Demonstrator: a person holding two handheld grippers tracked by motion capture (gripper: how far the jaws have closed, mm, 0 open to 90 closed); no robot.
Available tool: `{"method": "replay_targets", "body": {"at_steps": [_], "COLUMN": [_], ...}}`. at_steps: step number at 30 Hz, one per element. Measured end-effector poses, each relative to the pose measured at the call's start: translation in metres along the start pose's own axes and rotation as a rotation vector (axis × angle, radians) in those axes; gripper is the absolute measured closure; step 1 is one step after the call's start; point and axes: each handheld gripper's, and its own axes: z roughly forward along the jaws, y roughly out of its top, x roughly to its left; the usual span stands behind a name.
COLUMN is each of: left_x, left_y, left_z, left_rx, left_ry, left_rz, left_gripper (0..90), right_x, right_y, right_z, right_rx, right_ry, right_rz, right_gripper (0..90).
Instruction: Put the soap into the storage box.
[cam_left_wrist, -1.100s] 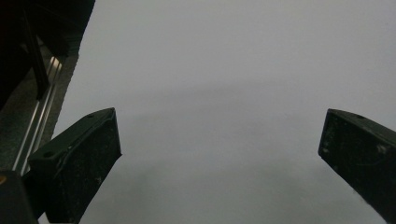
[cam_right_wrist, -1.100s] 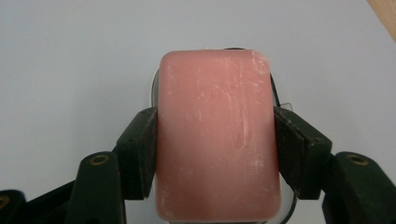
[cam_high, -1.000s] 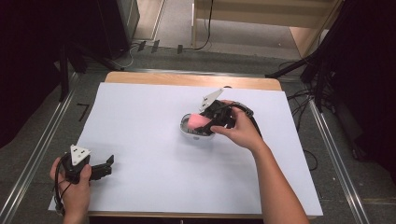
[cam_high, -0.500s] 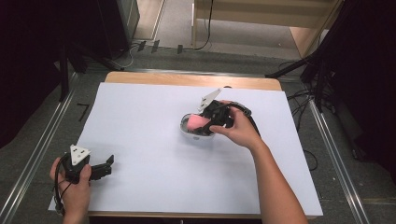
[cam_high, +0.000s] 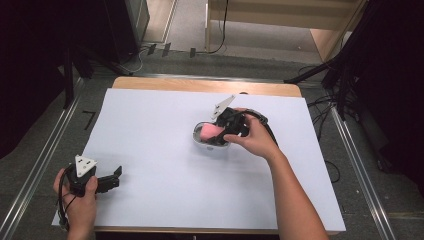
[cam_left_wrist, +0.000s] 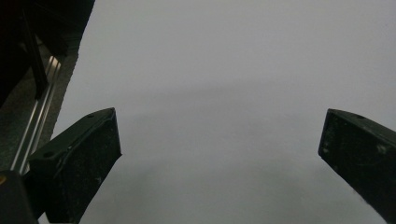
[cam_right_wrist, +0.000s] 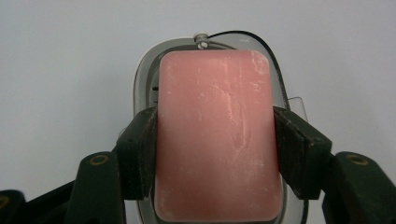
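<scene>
While the left gripper (cam_high: 107, 181) is held near the table's (cam_high: 150, 130) near-left corner with its 2 jaws spread wide apart over bare white surface, the right gripper (cam_right_wrist: 215, 154) is clamped on the 2 long sides of a pink soap bar (cam_right_wrist: 217, 140), which is seated in a clear soap dish (cam_right_wrist: 140, 88) near the table's middle.

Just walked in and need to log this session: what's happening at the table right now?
A person works with a handheld gripper in each hand. The right gripper is shut on a pink bar of soap, which sits over a clear soap dish near the middle of the white table. The left gripper rests open at the table's near left corner, with nothing between its jaws.
</scene>
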Motion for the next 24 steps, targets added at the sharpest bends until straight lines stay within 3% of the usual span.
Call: {"method": "replay_targets", "body": {"at_steps": [14, 24], "left_x": [-0.0001, -0.0002], "left_y": [0.0000, 0.0000], "left_z": [0.0000, 0.0003], "left_rx": [0.000, 0.000], "left_ry": [0.000, 0.000], "left_rz": [0.000, -0.001], "left_gripper": [0.0, 0.0], "right_x": [0.0016, 0.0033], "right_y": [-0.0010, -0.0008], "right_z": [0.0008, -0.0064], "right_rx": [0.001, -0.017], "right_ry": [0.005, -0.020], "right_rz": [0.015, 0.026], "right_gripper": [37.3, 35.5]}}
